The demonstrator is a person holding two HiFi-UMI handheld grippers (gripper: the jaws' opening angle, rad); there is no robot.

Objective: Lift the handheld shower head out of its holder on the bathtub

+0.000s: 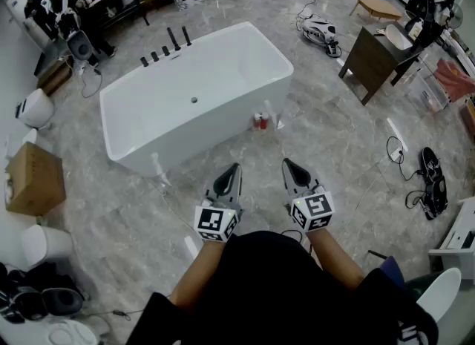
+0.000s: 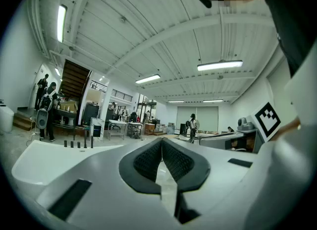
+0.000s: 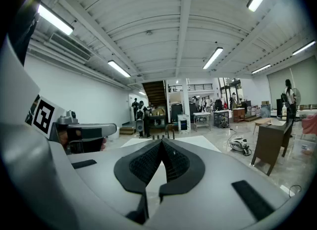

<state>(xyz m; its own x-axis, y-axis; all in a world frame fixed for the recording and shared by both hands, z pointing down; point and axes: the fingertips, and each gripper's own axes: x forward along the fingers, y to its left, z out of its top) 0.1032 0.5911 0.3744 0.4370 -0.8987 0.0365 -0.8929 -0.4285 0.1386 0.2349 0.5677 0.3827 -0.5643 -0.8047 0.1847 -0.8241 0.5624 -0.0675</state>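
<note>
Left gripper (image 1: 234, 167): jaws pressed together, nothing between them; held close in front of the person
Right gripper (image 1: 286, 162): jaws pressed together, empty; just beside the left one
Bathtub (image 1: 148, 139): white, on the marble floor; ahead of both grippers, apart from them
Handheld shower head: among the black fittings (image 1: 173, 39) upright on the tub's far rim; which one cannot be told

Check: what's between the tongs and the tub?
Head view: mostly bare marble floor, plus small bottles standing at the foot of the bathtub.
</note>
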